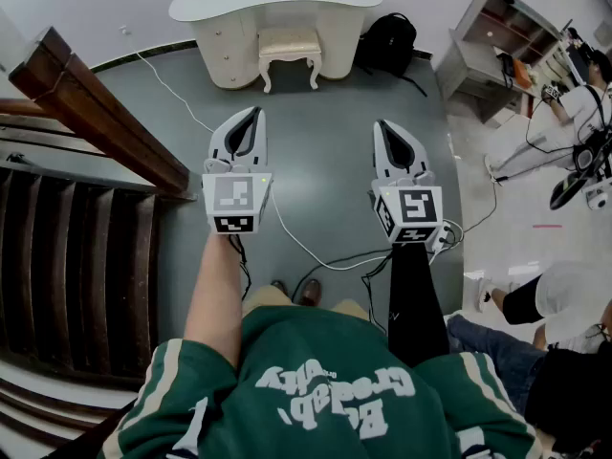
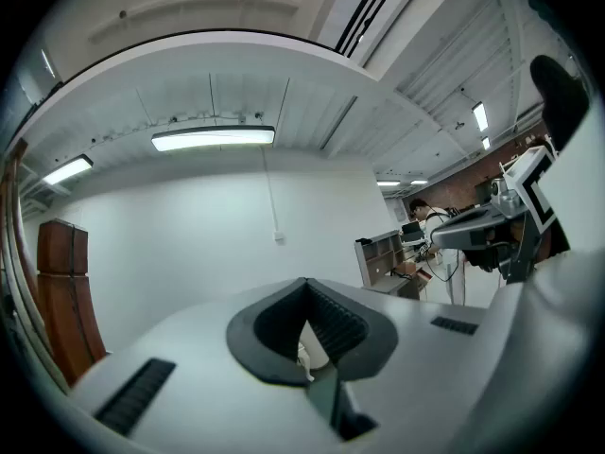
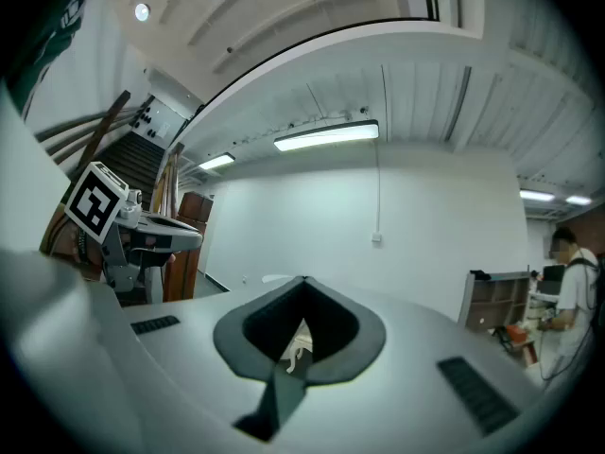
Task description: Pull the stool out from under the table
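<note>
A cream stool (image 1: 289, 50) with carved legs stands tucked under the front of a curved white table (image 1: 225, 4) at the far wall. Both grippers hang in the air well short of it, over the grey floor. My left gripper (image 1: 253, 113) is shut with nothing in it. My right gripper (image 1: 382, 125) is shut and empty too. A sliver of the stool's leg (image 3: 296, 350) shows through the closed jaws in the right gripper view. In the left gripper view only a pale scrap shows through the jaw gap (image 2: 307, 356).
A dark wooden staircase and handrail (image 1: 91, 103) run along the left. A black backpack (image 1: 387, 41) leans beside the table. Cables (image 1: 316, 256) trail over the floor. Grey shelves (image 1: 492, 41) and people (image 1: 559, 132) are at the right.
</note>
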Tool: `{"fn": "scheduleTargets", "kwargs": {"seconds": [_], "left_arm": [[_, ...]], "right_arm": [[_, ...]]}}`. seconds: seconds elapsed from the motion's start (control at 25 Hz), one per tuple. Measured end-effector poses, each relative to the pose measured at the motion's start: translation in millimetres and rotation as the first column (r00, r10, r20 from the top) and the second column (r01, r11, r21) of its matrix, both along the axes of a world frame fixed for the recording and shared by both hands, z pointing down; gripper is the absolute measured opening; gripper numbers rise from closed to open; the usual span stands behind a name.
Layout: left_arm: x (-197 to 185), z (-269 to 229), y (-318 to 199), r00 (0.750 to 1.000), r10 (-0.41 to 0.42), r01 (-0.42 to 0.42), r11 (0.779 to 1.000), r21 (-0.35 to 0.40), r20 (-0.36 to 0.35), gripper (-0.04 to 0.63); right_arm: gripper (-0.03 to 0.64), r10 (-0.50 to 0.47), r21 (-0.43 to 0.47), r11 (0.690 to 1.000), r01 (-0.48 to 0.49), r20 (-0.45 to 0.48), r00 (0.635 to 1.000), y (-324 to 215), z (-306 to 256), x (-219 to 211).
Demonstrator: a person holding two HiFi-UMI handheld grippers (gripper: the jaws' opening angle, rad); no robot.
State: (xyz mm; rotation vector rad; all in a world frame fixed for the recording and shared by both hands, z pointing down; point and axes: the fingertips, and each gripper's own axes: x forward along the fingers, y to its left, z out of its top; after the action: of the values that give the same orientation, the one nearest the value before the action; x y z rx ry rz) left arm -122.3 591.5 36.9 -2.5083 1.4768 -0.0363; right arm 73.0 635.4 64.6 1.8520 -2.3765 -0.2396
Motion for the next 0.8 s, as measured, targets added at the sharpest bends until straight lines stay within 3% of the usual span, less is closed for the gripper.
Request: {"fn": "scheduleTargets", "kwargs": {"seconds": [0.24, 0.44, 0.8], "left_arm": [[-2, -3, -4, 1.000, 0.003, -0.003, 1.000, 0.013, -0.002, 0.015], [-6, -7, -11, 1.000, 0.010, -0.010, 0.998, 0.056, -0.009, 0.015], [-29, -1, -63, 1.000, -0.021, 0.021, 0.996, 0.083, -0.003, 0.015]], "right_arm": [[0.008, 0.000, 0.005, 1.000, 0.000, 0.009, 1.000, -4, 1, -2], [0.008, 0.015, 0.068, 0.998, -0.015, 0.002, 1.000, -12, -4, -2], [0.003, 0.000, 0.079, 0.997, 0.003, -0.036, 0.999, -62, 8, -11]]}}
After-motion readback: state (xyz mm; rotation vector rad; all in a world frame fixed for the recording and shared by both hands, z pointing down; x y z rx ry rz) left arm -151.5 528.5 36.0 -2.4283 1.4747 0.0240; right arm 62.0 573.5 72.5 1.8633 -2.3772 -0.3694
